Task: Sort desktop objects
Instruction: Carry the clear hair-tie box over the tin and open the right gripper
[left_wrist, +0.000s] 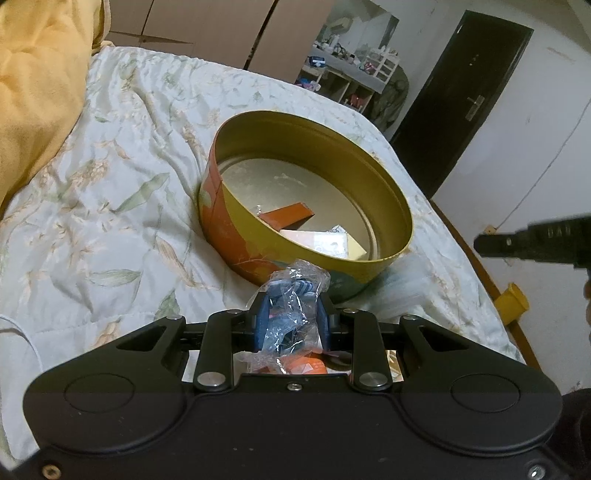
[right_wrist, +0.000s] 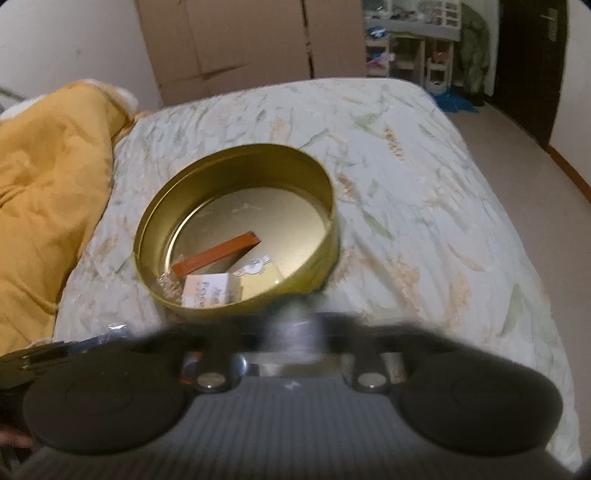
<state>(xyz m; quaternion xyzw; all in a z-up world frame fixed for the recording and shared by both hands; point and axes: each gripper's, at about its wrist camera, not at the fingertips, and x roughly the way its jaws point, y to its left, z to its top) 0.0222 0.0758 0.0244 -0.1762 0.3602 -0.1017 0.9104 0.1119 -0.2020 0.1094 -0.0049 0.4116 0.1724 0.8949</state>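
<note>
Left gripper (left_wrist: 292, 314) clamped on crinkly plastic packet (left_wrist: 293, 295) beside tin (left_wrist: 229, 221): light, soft, slippery, best pinched mid-body. Right gripper (right_wrist: 295, 325) blurred, jaws together.

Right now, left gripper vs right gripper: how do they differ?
The left gripper is sharp in its wrist view; the right gripper is motion-blurred in its own. The left's jaws are clamped on a crinkled clear plastic packet with blue contents; the right's jaws are shut, and the blur hides whether anything is between them. Both point down toward the round gold tin on the floral bedspread.
</note>
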